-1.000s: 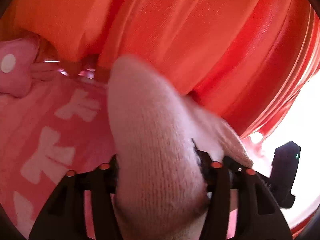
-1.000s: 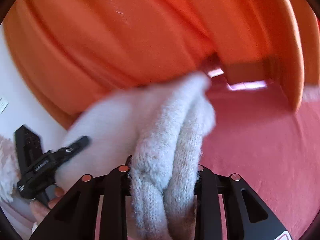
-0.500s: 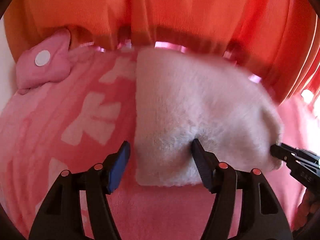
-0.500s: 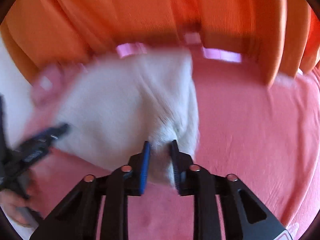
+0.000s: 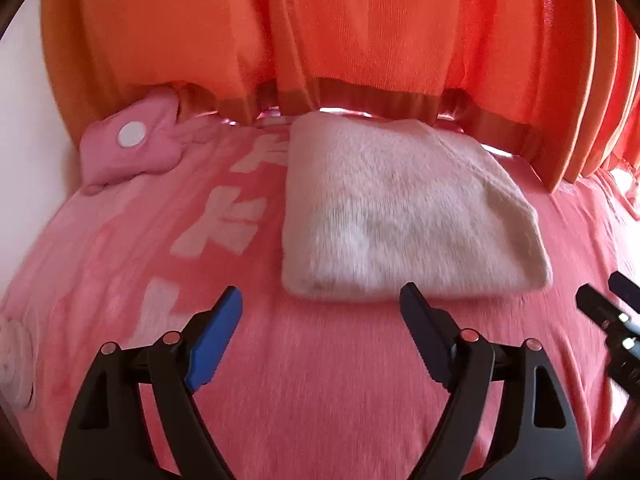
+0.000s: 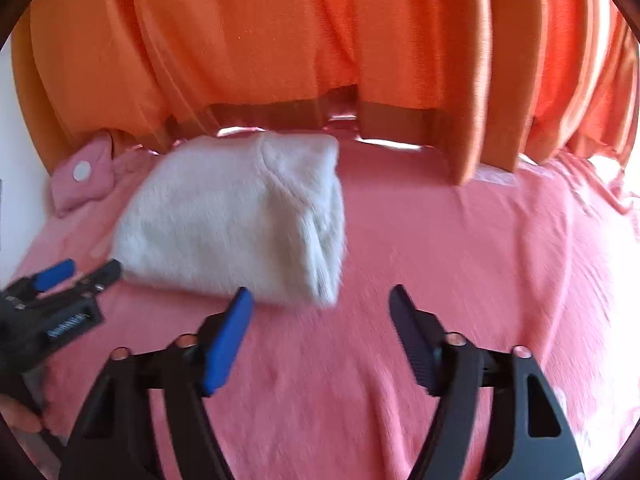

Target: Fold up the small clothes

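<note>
Left wrist view: we look down on a white knit [image 5: 404,216] lying folded into a thick, squarish pad on the pink bed [image 5: 320,380], its far edge close under the orange curtain [image 5: 320,20]. Our left claw [image 5: 320,312] hangs just short of the knit's near edge, jaws opening and spreading wide, nothing between them. A pink pillow [image 5: 128,148] sits at the far left, well apart from the knit. The right claw [image 5: 604,308] pokes in at the right edge, near the knit's right corner.

We judge the knit light, soft and fuzzy: it will sag and unfold if lifted by one corner, and thick layers may slip from a shallow pinch. The stacked near edge, taken at both corners, looks the safest hold.

Right wrist view: the same knit [image 6: 236,216] lies left of centre on the bed [image 6: 460,260], its rounded fold facing right, a ribbed edge showing there. Our right claw [image 6: 318,300] hovers just short of its near right corner, jaws opening wide, gripping nothing. The left claw [image 6: 80,272] points at the near left corner, also spread.

We see no containers in either view; the knit rests directly on the bed.
</note>
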Motion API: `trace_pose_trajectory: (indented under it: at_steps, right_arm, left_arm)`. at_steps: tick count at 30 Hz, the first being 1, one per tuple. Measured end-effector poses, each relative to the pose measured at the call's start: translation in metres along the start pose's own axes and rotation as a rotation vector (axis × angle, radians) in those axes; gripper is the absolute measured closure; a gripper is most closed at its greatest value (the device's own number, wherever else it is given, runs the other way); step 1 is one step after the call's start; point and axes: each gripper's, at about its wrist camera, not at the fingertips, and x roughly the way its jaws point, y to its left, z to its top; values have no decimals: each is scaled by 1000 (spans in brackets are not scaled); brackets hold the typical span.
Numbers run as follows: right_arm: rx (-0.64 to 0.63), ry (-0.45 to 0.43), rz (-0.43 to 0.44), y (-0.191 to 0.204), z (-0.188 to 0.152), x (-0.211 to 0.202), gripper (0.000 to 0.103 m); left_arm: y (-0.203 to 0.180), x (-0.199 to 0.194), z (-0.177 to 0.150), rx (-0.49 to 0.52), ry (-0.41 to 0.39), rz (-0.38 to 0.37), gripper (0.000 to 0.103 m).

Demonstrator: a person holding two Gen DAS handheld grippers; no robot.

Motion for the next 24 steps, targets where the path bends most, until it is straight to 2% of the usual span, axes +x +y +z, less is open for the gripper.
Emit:
trace_pose_trajectory:
  at_steps: [2,9,14,24]
  right_arm:
    - [11,-6,-20,-1,-7,-7,25]
    - [29,-38,-74,1,-25,-8,19]
    - [21,-13,-66,11,-28,6,19]
    - [6,-35,-81,22,-30,18,19]
  left_arm:
    - [2,-7,-13,-20,11,13,18]
    - [-6,-9,-39,-17,-1,53,16]
    - [-18,0,-43,38,-16,100,16]
    - [-16,10,-39,14,-1,100,16]
